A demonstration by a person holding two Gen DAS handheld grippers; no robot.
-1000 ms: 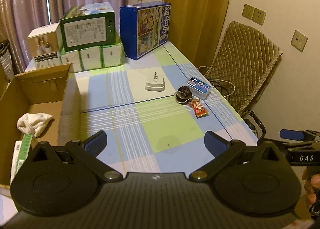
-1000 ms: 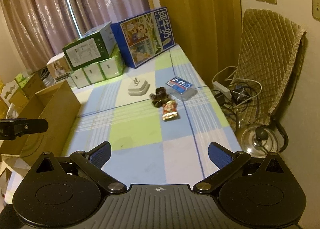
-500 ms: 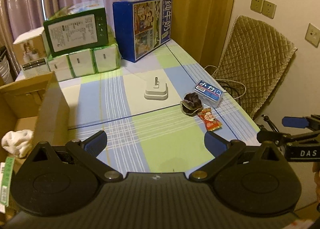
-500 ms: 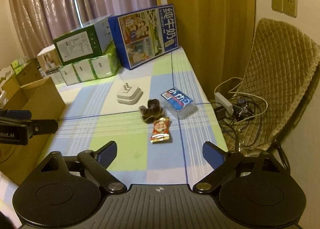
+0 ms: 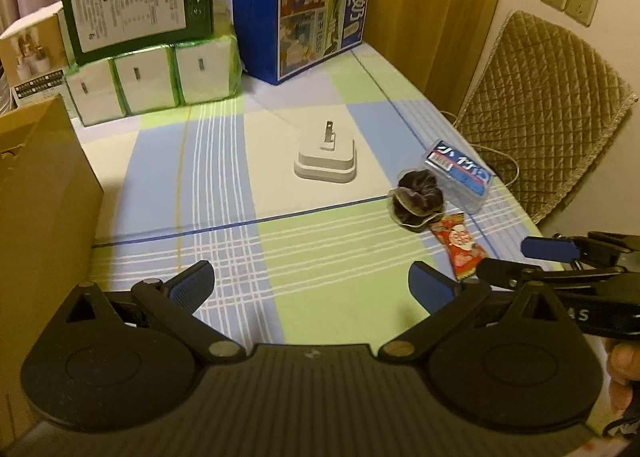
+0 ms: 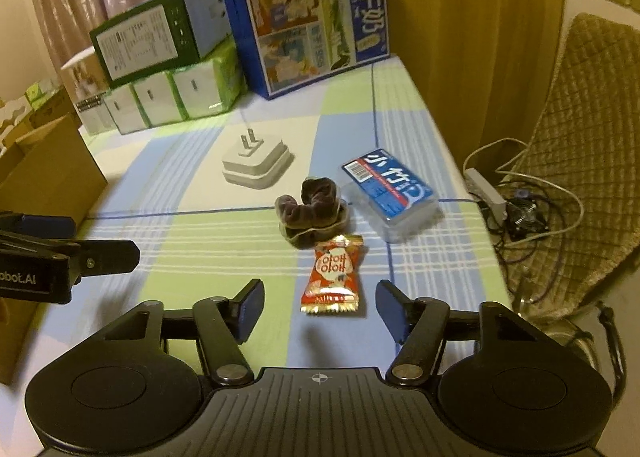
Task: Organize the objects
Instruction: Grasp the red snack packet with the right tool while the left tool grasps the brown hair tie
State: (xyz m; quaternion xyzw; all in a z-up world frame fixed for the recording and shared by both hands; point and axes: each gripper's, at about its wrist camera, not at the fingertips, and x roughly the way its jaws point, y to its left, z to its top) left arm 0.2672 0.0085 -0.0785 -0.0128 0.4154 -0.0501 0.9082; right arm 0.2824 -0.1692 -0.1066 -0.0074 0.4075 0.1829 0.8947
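Right wrist view puts my right gripper low over the checked tablecloth, jaws spread wide with nothing between the pads but the near end of the red snack packet. That packet is small and glossy, crimped gold at its near edge, with a white round label bearing red lettering; it lies flat on a blue square, pointing away from me. Just beyond it, touching or almost touching, sits a dark brown scrunchie, crumpled and velvety. To its right is a clear plastic case with a blue and red label, angled across the cloth. Farther back stands a white plug adapter, prongs up.

From the left wrist view, my left gripper hangs over a green square, jaws wide apart and empty, well clear of the packet. A cardboard box stands at the left edge. Stacked cartons line the far end.
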